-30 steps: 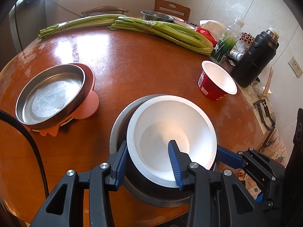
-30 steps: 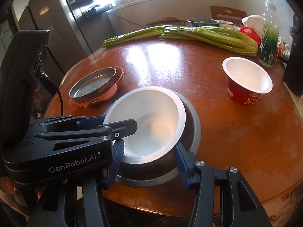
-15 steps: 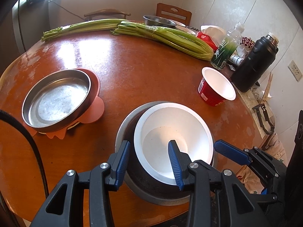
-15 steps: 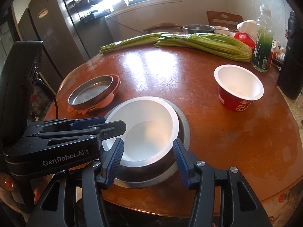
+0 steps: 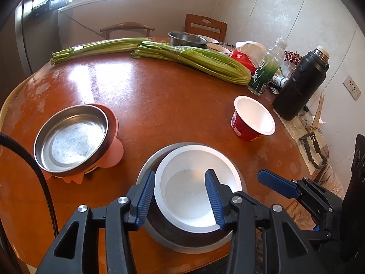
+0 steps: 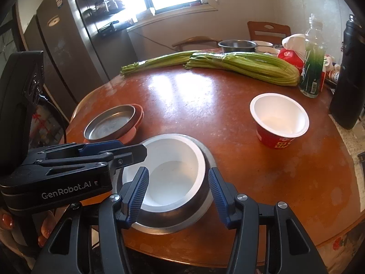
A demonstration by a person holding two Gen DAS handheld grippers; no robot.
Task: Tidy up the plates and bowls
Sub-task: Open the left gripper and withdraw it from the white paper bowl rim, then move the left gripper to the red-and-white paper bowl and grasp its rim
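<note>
A white bowl (image 5: pixel 196 182) (image 6: pixel 171 171) sits nested inside a steel bowl (image 5: pixel 159 235) (image 6: pixel 200 203) near the table's front edge. My left gripper (image 5: pixel 180 196) is open and empty, above and behind the nested bowls. My right gripper (image 6: pixel 178 189) is open and empty too, just behind them; it also shows at the right of the left wrist view (image 5: pixel 278 185). A steel plate (image 5: pixel 70 137) (image 6: pixel 109 125) rests on a pink plate (image 5: pixel 114 150) (image 6: pixel 139 116) at the left. A red cup-bowl with a white inside (image 5: pixel 253 118) (image 6: pixel 278 118) stands at the right.
Two celery bunches (image 5: pixel 194 59) (image 6: pixel 246 66) lie across the far side of the round wooden table (image 5: pixel 159 96). A green bottle (image 5: pixel 264 70), a black flask (image 5: pixel 301 82), a red packet and a steel pot (image 5: pixel 187 38) stand at the back right. Chairs stand behind.
Both grippers have drawn back and up from the nested bowls, which now look smaller and lower in view. Both stay open. The bowls have not moved.
</note>
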